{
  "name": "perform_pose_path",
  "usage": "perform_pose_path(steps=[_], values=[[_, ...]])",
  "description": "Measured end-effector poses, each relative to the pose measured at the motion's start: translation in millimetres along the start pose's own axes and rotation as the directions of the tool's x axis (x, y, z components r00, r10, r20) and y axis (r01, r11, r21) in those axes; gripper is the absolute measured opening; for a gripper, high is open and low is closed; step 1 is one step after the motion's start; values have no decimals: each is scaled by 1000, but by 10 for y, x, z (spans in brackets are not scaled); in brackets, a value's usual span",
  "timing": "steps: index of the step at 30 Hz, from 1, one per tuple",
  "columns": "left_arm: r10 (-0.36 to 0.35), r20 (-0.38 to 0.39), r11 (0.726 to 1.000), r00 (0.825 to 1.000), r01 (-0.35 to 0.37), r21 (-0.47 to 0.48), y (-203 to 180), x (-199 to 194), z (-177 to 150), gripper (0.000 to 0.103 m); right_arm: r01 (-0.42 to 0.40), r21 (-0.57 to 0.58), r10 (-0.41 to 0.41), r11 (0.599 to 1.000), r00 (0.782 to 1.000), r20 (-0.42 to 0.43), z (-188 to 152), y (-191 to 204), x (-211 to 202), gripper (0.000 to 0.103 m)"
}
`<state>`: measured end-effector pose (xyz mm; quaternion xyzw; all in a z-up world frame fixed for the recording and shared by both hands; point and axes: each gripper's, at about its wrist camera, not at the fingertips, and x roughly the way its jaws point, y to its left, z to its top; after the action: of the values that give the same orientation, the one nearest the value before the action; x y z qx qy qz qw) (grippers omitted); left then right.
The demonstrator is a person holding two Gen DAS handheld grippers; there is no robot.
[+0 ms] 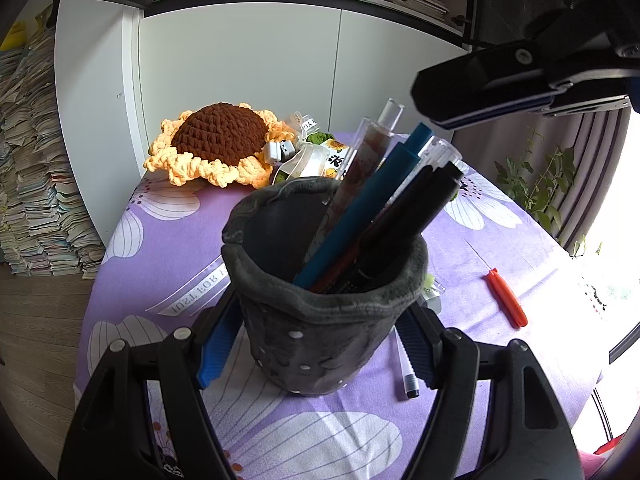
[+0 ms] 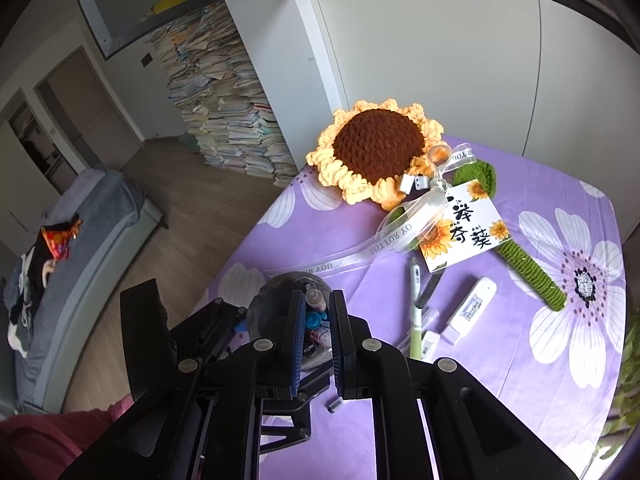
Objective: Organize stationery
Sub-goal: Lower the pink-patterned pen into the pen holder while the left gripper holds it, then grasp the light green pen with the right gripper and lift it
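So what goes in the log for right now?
left gripper: shut on grey pen cup | right gripper: shut, empty, above cup | orange pen: on tablecloth

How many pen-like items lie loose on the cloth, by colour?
Outside the dark grey fabric pen holder:
Orange-red plastic pen: 1
White pen with black tip: 1
White pen with green grip: 1
Slim black stick, possibly a pen: 1
Total: 4
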<state>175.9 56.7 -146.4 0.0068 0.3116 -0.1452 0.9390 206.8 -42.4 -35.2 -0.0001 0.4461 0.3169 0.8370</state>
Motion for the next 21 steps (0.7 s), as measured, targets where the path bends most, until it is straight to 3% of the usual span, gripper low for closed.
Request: perform_pose_path(steps=[7,12,15,21], values=[[0,0,1000,1000,0,0,2,0,1,72,75,40,-76,996,997,28,-197,-250,-164,11],[-1,-1,1000,1000,1,-1,1,1,0,72,203,14,-202,979,976,-85,-433,-472,196,11],[-1,-1,1000,1000,1,0,3,-1,1,72,200,8,-196,980,969,-150,-560,-564,456,11],[-1,0,1000,1000,1,0,4,-1,1,72,212,-4,-210,977,965,-159,-586,-628,682,11]])
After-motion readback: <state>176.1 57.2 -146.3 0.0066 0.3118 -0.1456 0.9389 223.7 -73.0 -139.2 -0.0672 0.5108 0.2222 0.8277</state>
